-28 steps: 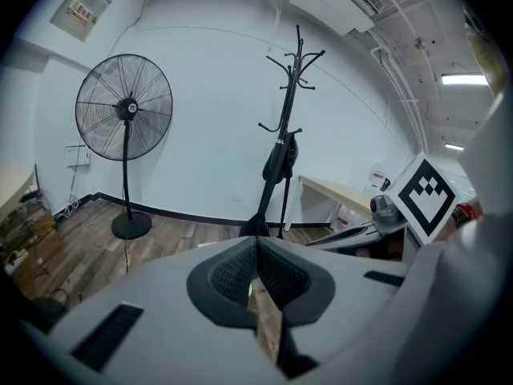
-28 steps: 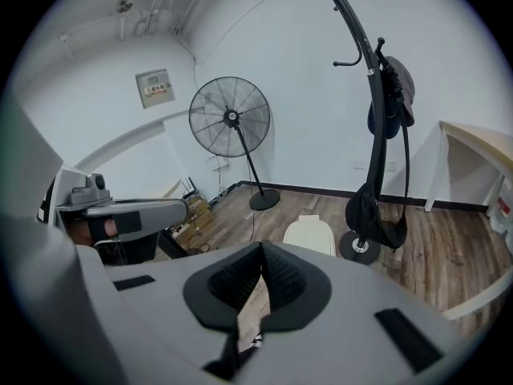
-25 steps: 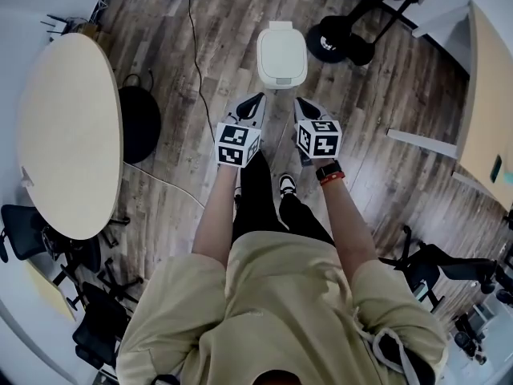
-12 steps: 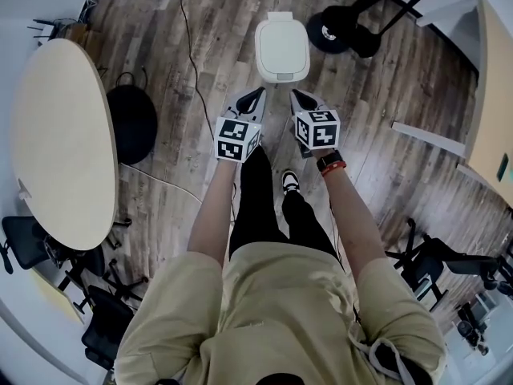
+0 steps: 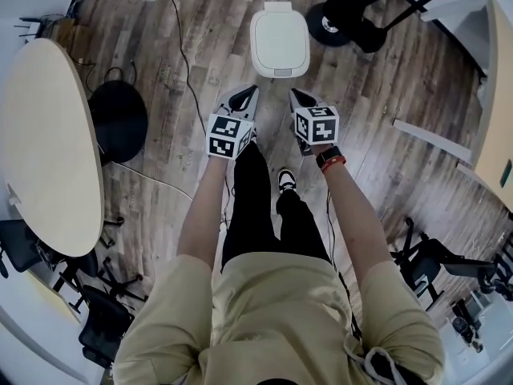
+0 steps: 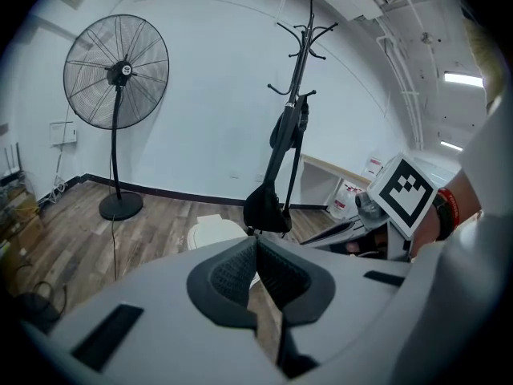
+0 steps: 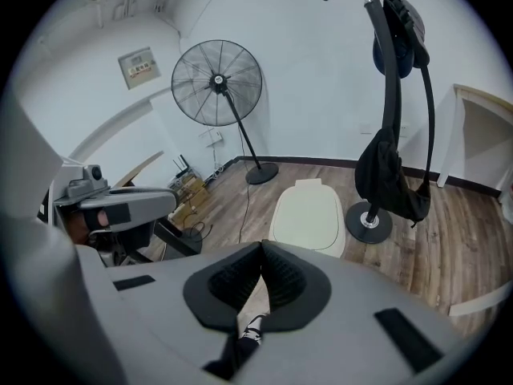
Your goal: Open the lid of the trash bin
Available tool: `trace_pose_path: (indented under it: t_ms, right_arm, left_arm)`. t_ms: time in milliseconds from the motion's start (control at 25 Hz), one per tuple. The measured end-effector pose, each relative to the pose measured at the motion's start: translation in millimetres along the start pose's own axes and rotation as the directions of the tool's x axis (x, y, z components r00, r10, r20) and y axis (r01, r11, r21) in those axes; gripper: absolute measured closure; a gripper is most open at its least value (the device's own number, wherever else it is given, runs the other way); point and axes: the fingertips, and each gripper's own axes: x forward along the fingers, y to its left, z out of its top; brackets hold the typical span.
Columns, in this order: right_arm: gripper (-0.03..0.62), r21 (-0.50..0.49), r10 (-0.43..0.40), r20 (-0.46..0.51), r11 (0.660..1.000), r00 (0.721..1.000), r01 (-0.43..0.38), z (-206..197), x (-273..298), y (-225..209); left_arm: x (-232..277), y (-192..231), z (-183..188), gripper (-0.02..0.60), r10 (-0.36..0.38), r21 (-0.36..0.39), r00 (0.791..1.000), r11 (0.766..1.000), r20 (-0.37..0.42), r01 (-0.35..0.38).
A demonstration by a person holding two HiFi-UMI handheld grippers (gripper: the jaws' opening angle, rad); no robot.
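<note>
The white trash bin (image 5: 280, 38) stands on the wood floor ahead of the person, its lid down flat. My left gripper (image 5: 253, 89) and right gripper (image 5: 293, 92) are held side by side just short of the bin's near edge, above the floor, touching nothing. Both are shut and hold nothing. In the left gripper view the jaws (image 6: 256, 240) meet at their tips with the bin (image 6: 213, 231) low beyond them. Looking along the right gripper (image 7: 261, 246), I see the bin's closed lid (image 7: 309, 213) straight ahead.
A round pale table (image 5: 44, 143) fills the left, with a black fan base (image 5: 119, 123) and a floor cable (image 5: 183, 54) beside it. A coat rack's base (image 5: 346, 13) sits right of the bin. A desk (image 5: 501, 95) lies at the right, office chairs (image 5: 96, 319) lower left.
The head view has shifted, and the bin sits slightly higher in it. Both grippers stay shut and side by side, drifted slightly left. The lid has not moved.
</note>
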Motion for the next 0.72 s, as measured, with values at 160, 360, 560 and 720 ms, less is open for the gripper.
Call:
trace_pose_path:
  t_ms: [160,360,560,720]
  right_arm:
    - [0.594,-0.015,-0.002,-0.016,1.0,1.0,0.002,-12.1,21.1,-10.7]
    - [0.592,-0.025,0.0,-0.041,1.0,0.999,-0.001,-23.9,45.0,-22.9]
    - [0.592,-0.068,0.002,-0.052,0.998,0.999,-0.006,-32.5,70.8,-33.0]
    - [0.592,-0.104,-0.008,-0.072,0.995,0.997,0.001,-43.4,95.6,-42.5]
  left_arm:
    - [14.1,8.4,-13.7,0.558,0.007,0.001,1.0,1.0,0.003,-0.007]
    - [28.9,17.6,-36.8,0.558,0.012,0.012,1.0,1.0,-0.01,-0.012]
    - [50.2,25.9,-61.4,0.558,-0.006,0.019,1.0,1.0,-0.029,0.006]
    - [67.2,31.7,-76.3,0.558,-0.028,0.035,0.999,0.999,-0.041,0.029]
